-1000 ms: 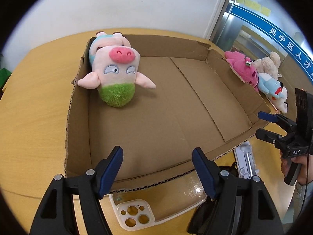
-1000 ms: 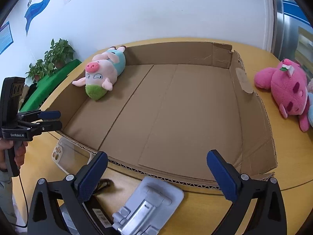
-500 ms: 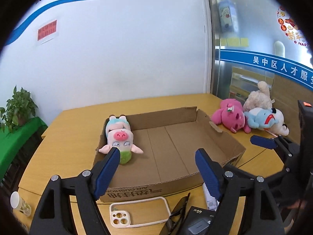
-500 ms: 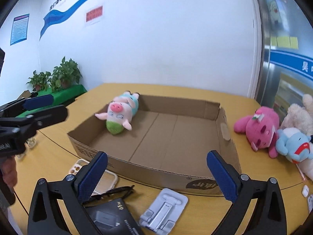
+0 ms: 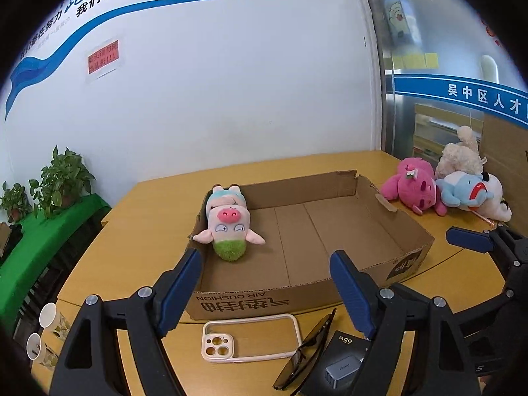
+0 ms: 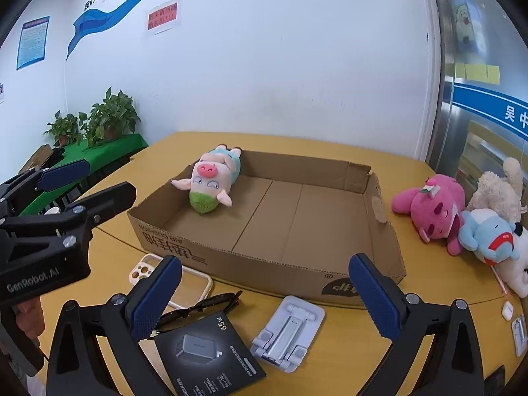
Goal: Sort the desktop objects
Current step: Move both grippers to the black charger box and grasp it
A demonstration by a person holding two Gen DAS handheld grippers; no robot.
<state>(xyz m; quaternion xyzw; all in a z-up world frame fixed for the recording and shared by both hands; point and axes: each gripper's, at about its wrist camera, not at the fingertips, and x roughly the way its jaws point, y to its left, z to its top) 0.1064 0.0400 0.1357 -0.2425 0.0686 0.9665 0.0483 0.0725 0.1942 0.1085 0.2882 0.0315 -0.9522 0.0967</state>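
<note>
- Hovering above the near edge of the worktop (image 6: pixel 379 151), the left gripper (image 5: pixel 264 292) has its blue-padded jaws spread wide and holds nothing.
- Likewise wide apart and empty, the right gripper (image 6: pixel 264 297) hangs over the same near edge.
- A shallow cardboard box (image 6: pixel 297 227) sits in the middle of the worktop, open at the top.
- A pink pig plush (image 5: pixel 227 224) lies in the box's far left corner, head toward the camera, leaning on the left wall.
- Along the near edge, just in front of the box, lie a clear phone case (image 5: pixel 250 336), dark sunglasses (image 6: pixel 201 310), a black charger box (image 6: pixel 208 353) and a grey folding phone stand (image 6: pixel 287 333).
- Near the worktop's right edge, outside the box, a pink plush (image 6: pixel 432 208), a cream plush (image 6: pixel 498 188) and a blue-and-white plush (image 6: pixel 488 234) are piled touching each other.
</note>
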